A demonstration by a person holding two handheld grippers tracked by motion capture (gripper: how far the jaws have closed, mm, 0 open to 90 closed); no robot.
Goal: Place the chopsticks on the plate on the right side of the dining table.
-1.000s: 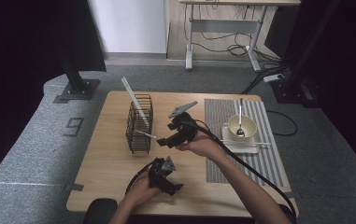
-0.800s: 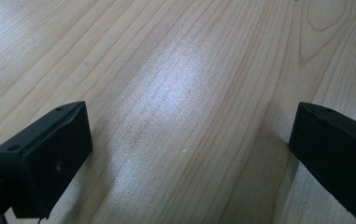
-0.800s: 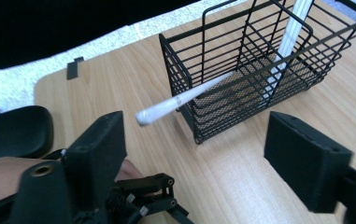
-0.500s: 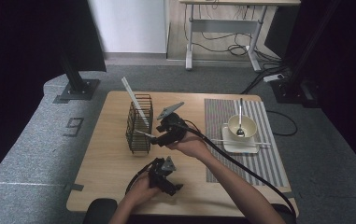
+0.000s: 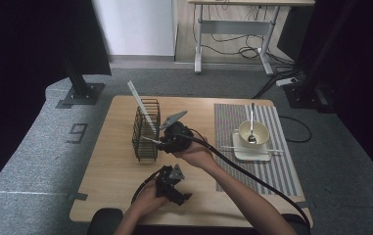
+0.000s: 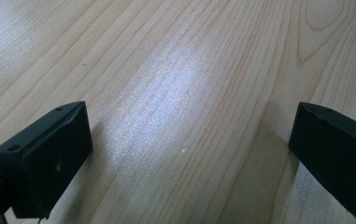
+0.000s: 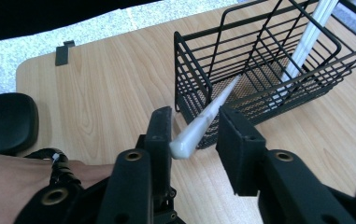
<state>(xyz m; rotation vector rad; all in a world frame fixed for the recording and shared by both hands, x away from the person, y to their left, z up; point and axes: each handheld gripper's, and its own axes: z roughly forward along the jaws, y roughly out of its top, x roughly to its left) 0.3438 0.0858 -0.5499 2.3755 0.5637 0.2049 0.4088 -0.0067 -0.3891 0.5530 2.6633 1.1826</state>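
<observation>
A black wire basket (image 5: pixel 146 129) (image 7: pixel 259 60) stands at the table's middle left, with one white chopstick (image 5: pixel 137 100) (image 7: pixel 311 28) leaning upright in it. A second white chopstick (image 5: pixel 150 140) (image 7: pixel 208 116) pokes out through the basket's side. Its free end lies between the jaws of my right gripper (image 5: pixel 161 143) (image 7: pixel 194 126). Those jaws have just been closing; the stick's end rests against one jaw, and a gap still shows to the other. My left gripper (image 5: pixel 183 198) (image 6: pixel 189 154) rests open near the front edge, with bare wood between its jaws.
At the right, a striped mat (image 5: pixel 277 166) holds a white square plate (image 5: pixel 238 152) with a bowl (image 5: pixel 253 131) and a spoon (image 5: pixel 251 120) in it. Another chopstick lies across the plate. The right gripper's cable (image 5: pixel 252 178) trails toward the front right.
My right gripper has moved left to the basket's side, and its jaws have narrowed around the end of the protruding chopstick. The left gripper has stayed put.
</observation>
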